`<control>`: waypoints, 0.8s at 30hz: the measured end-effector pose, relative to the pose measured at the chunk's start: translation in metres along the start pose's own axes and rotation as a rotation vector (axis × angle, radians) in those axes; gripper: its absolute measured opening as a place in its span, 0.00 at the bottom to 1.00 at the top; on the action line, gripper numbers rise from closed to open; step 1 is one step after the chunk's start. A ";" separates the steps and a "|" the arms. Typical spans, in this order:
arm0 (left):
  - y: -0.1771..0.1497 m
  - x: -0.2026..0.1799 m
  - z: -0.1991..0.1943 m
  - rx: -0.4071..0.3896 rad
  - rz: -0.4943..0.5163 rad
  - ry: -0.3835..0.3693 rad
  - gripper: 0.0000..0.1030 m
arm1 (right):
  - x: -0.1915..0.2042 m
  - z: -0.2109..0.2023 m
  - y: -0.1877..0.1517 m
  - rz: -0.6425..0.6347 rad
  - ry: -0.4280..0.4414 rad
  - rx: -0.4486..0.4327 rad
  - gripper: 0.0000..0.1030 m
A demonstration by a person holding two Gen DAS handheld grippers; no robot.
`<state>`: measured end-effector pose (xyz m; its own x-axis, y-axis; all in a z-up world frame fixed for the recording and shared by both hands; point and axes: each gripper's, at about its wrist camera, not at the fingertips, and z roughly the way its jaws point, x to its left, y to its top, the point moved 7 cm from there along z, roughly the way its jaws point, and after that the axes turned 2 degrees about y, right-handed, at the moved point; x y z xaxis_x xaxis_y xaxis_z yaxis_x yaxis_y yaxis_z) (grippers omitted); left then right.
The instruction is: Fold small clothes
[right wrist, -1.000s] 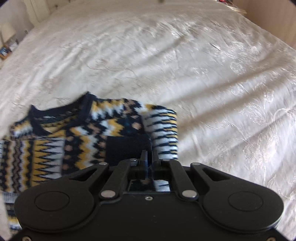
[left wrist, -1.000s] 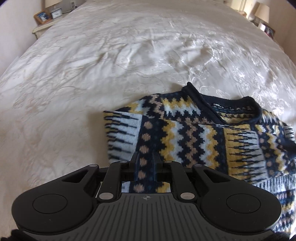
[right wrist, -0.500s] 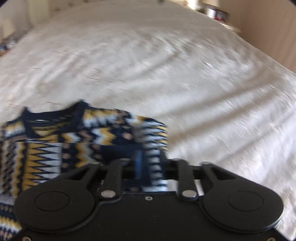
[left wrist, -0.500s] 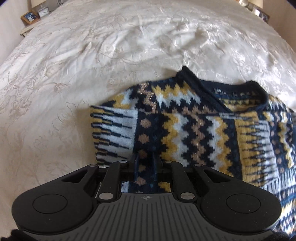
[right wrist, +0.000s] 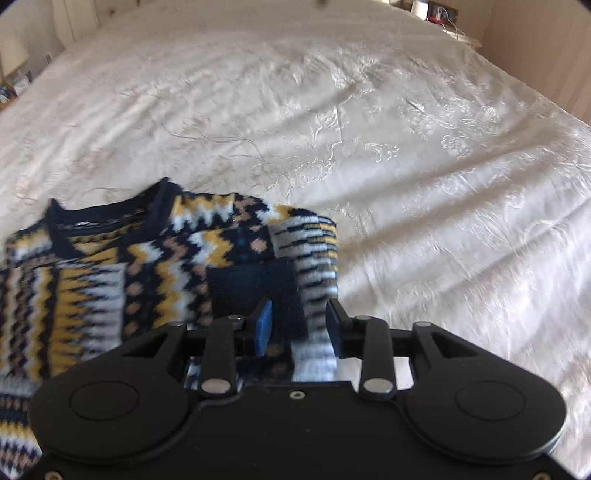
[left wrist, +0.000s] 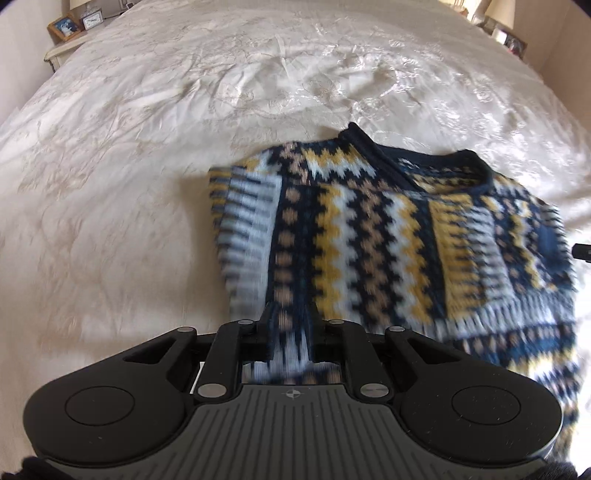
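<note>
The narrow gap between the two black fingers of the left gripper [left wrist: 289, 325] is filled by a fold of a navy, mustard, tan and white zigzag-patterned knitted sweater [left wrist: 388, 240], on which the jaws are closed. The fingers of the right gripper [right wrist: 298, 321] are set apart, a blue pad [right wrist: 264, 326] being exposed on the inner face of the left finger. Sweater fabric is seen between these spread fingers, but neither finger is pressed against it.

The sweater is laid on a cream embroidered satin bedspread [left wrist: 184, 129], with its navy ribbed neckline [left wrist: 424, 162] turned away from both grippers. A sleeve is folded across the body on each side; a plain navy cuff [right wrist: 255, 288] is seen just ahead of the right gripper. The knit near both grippers is blurred.

Beyond the bedspread, a pale bedside cabinet [left wrist: 61, 48] carrying a wooden-framed photograph [left wrist: 64, 26] is visible at the upper left of the left wrist view. Further framed items [left wrist: 511, 38] are visible at its upper right.
</note>
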<state>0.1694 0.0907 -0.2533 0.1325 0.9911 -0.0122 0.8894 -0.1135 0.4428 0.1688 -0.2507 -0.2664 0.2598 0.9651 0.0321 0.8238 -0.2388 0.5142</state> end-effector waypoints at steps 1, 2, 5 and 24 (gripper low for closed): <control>-0.008 0.001 -0.004 0.005 -0.001 0.002 0.19 | 0.000 -0.008 -0.006 0.009 0.014 -0.002 0.47; -0.016 0.002 -0.007 0.016 0.001 0.012 0.27 | -0.001 -0.014 -0.013 0.020 0.026 0.000 0.52; -0.042 0.001 -0.014 0.062 0.009 0.030 0.30 | -0.003 -0.033 -0.039 0.033 0.032 0.024 0.54; -0.119 -0.007 -0.048 0.110 0.011 -0.015 0.74 | 0.000 -0.105 -0.155 0.184 0.059 0.071 0.75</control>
<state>0.0417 0.1002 -0.2629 0.1484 0.9887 -0.0221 0.9303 -0.1320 0.3422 -0.0121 -0.2026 -0.2568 0.3808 0.9086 0.1714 0.7991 -0.4167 0.4334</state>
